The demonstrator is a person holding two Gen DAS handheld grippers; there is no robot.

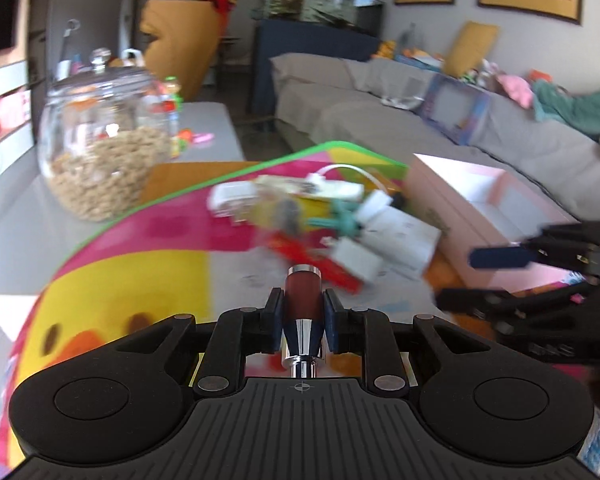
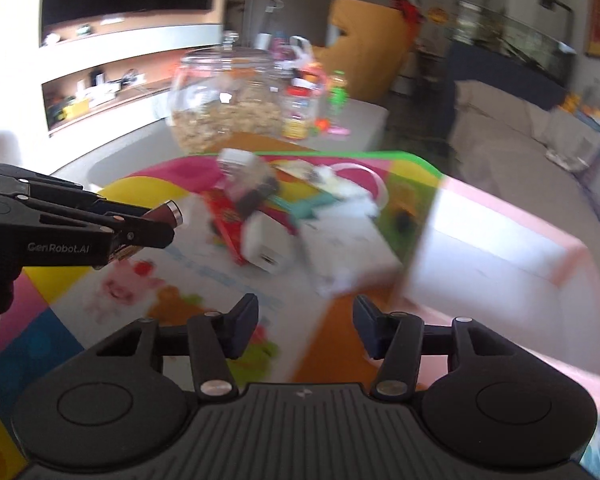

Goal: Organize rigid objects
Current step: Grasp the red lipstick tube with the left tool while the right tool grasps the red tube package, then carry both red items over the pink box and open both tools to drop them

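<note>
My left gripper (image 1: pixel 302 314) is shut on a dark red and chrome cylinder (image 1: pixel 303 300), held above the colourful play mat (image 1: pixel 140 272). It also shows in the right wrist view (image 2: pixel 156 220), with the cylinder's tip (image 2: pixel 170 213) sticking out. My right gripper (image 2: pixel 305 328) is open and empty above the mat (image 2: pixel 100 280); in the left wrist view it (image 1: pixel 456 278) sits at right by the pink box. A blurred pile of small items lies ahead: a red box (image 1: pixel 312 258), white charger blocks (image 1: pixel 396 236), a teal toy (image 1: pixel 340 220). An open pink box (image 1: pixel 480 216) stands at right, (image 2: pixel 500 240).
A glass jar of cereal (image 1: pixel 104 148) stands at the back left on the grey table (image 1: pixel 16 236); it also shows in the right wrist view (image 2: pixel 228 100). Small bottles and toys (image 2: pixel 320 108) stand behind it. A grey sofa (image 1: pixel 380 108) runs along the right.
</note>
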